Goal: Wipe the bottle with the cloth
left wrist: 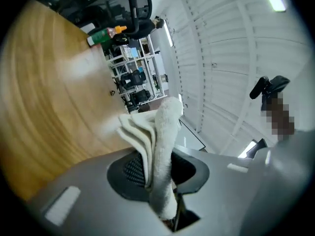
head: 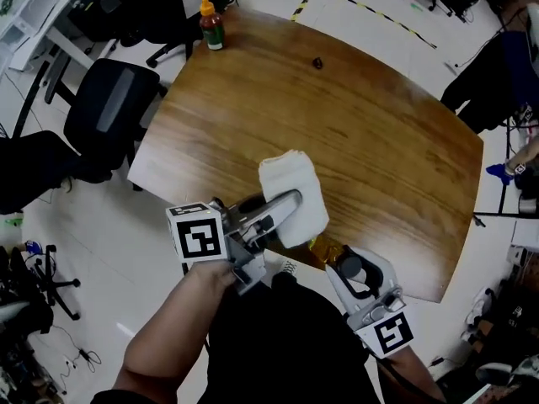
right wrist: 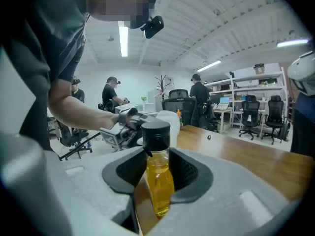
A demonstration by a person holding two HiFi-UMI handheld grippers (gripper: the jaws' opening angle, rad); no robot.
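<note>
My left gripper [head: 282,209] is shut on a folded white cloth [head: 292,197], held over the table's near edge. In the left gripper view the cloth [left wrist: 161,132] stands up between the jaws. Just to the right, my right gripper [head: 339,261] is shut on a small bottle [head: 323,246] of yellow liquid. The right gripper view shows this bottle [right wrist: 158,178] upright between the jaws, with a black cap. The cloth [right wrist: 170,118] and the left gripper [right wrist: 120,128] sit just beyond the bottle's cap there; whether cloth and bottle touch is hidden.
The wooden table [head: 354,133] holds a sauce bottle with an orange cap [head: 211,25] at its far left corner and a small dark object [head: 317,61] near the far edge. A black office chair [head: 114,108] stands left of the table. People and chairs are in the background.
</note>
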